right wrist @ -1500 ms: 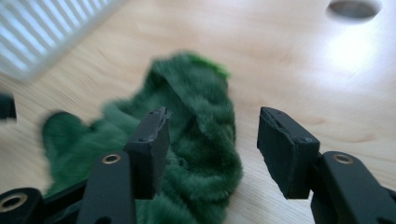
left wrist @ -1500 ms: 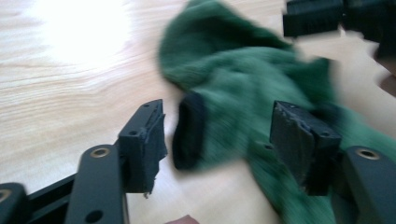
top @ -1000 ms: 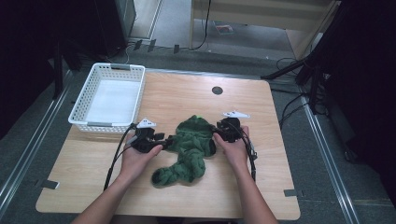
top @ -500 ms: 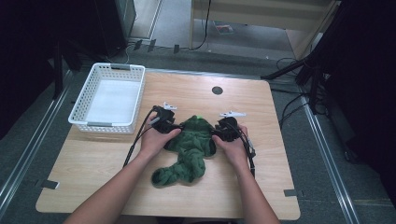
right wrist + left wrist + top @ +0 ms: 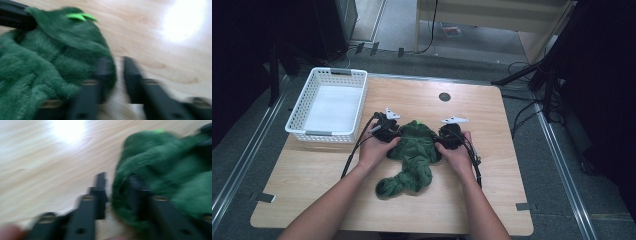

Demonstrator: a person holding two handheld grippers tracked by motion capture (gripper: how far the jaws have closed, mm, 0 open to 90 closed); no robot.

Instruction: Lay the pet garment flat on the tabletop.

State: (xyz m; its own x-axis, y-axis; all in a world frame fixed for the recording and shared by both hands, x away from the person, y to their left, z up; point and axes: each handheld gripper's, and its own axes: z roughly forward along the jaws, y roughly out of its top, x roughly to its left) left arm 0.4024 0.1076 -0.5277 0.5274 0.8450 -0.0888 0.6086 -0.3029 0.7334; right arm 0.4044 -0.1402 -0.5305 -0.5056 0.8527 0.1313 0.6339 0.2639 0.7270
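Since a second ago, the left gripper (image 5: 393, 134) has been brought in to the green fleece garment (image 5: 414, 155); its jaws, just closing, straddle the edge unclenched. The right gripper (image 5: 443, 142), jaws just reopened, straddles the opposite edge, released.

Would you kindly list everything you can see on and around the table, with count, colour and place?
Table: one, light wood, centre of the high view.
Basket: one, white, at the table's far left corner.
Fuzzy garment: one, dark green with a small bright green tag, crumpled mid-table between the two grippers.
Round hole: one, dark, in the tabletop near the far edge.
Floor cables: several, black, right of the table.
Left gripper: one, black, at the garment's left edge; fabric lies between its fingers.
Right gripper: one, black, at the garment's right edge; one of its fingers stands over bare wood.
Forearms: two, reaching in from the bottom.
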